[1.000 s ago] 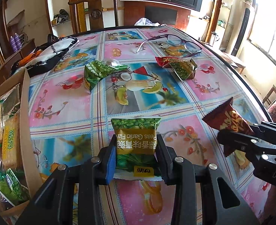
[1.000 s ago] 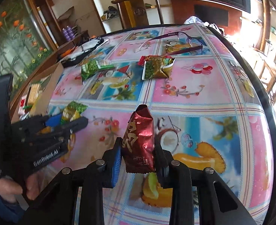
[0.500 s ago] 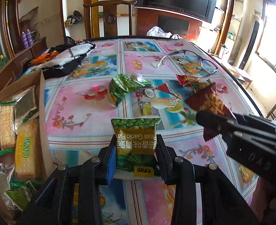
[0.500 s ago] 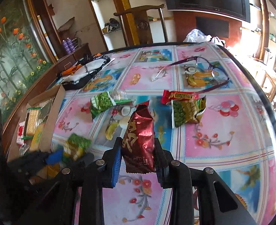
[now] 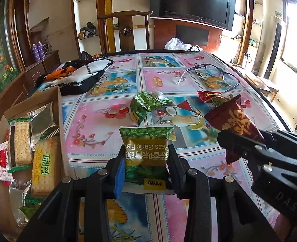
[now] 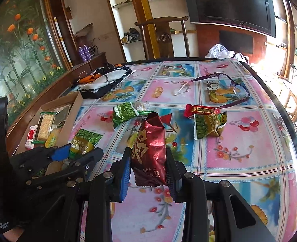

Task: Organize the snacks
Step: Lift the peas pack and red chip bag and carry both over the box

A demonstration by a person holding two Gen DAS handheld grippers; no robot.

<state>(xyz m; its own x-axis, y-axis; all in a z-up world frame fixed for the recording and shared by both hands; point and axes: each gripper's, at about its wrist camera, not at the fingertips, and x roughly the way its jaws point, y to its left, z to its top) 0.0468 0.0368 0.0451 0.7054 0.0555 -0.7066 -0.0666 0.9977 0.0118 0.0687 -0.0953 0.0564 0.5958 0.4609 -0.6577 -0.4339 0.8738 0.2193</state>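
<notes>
1. Tongs on the left [image 5: 146, 161] are clenched on a green garlic-pea packet [image 5: 146, 149], held upright above the tabletop [image 5: 100, 129]; in the right wrist view the same tongs [image 6: 75, 151] and packet [image 6: 83, 141] appear at 9 o'clock, beside the cardboard box [image 6: 71, 117].
2. Right tongs [image 6: 148, 161] grip a dark red foil packet [image 6: 150, 151] by its lower half, also clear of the tabletop; from the left wrist camera they sit at 3 o'clock [image 5: 243, 141] with the red packet [image 5: 235, 119] sticking out toward 11.
3. The cardboard box [image 5: 60, 121] lies at 9 o'clock in the left view, already holding cracker packs [image 5: 20, 143] and a yellow biscuit pack [image 5: 44, 167].
4. Loose on the tabletop at 12 o'clock: a crumpled green pea packet [image 5: 146, 104], and toward 1 o'clock a small red bar [image 6: 202, 110] touching another green packet [image 6: 208, 126].
5. Glasses [image 6: 219, 86] rest past those snacks, one temple tip over the red bar.
6. A black, white and orange cloth bag [image 5: 77, 78] lies at 11 o'clock, just behind the box.
</notes>
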